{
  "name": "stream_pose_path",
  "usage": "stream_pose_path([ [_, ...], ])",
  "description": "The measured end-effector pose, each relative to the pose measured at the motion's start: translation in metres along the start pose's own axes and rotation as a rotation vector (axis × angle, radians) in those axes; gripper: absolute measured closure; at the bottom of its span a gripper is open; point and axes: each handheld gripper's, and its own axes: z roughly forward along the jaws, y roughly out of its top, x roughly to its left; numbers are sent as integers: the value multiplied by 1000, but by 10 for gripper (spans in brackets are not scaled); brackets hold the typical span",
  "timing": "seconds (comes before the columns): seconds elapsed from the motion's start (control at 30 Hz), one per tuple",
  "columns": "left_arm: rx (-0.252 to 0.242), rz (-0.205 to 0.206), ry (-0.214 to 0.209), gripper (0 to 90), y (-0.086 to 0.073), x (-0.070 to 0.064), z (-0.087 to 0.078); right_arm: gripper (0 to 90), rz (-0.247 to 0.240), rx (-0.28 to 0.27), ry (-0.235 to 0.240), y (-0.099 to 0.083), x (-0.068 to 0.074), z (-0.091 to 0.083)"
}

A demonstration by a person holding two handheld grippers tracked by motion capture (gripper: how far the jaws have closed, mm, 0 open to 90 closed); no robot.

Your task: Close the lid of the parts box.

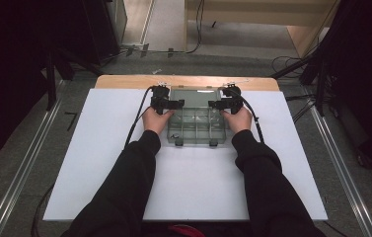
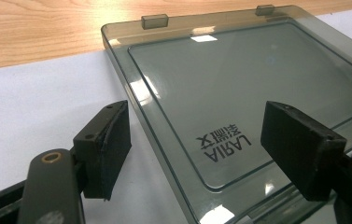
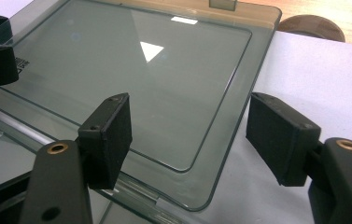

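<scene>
Box: a smoky see-through compartment box (image 1: 195,126) sits at the middle of the far part of the white bench (image 1: 90,163), square to the person, so both hands reach it evenly.

Lid: the lid (image 2: 239,88) is swung fully open and lies flat on the bench beyond the box, its far edge over the wooden strip (image 2: 33,32); lying flat, it leaves the compartments open from above (printed lettering shows on it in the left gripper view).

Latch tabs: two small tabs (image 2: 155,20) stand up on the lid's far edge, clear of both tools.

Left hand-held gripper (image 2: 192,149): released, its jaws set wide astride the lid's left edge near the hinge, one pad over the bench and one over the lid, gripping nothing; likely placed so it can close on that edge.

Right hand-held gripper (image 3: 187,135): likewise released, jaws astride the lid's right edge and near corner, touching nothing that I can tell.

Symmetry: the two tools (image 1: 166,103) (image 1: 225,104) mirror each other at the hinge line, which suggests a two-sided hold so the lid moves without twisting.

Compartments: contents too dim to tell.
</scene>
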Motion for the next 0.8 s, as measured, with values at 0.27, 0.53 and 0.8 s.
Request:
stream_pose_path([
  [0.27,-8,3,-17,233,-1,2,2,281,5,-2,5,0,0,2],
  [0.53,-5,-10,-48,189,-3,2,5,248,8,8,19,0,0,3],
  [0.8,-6,-12,-46,175,-3,1,5,233,46,34,58,-1,-4,3],
])
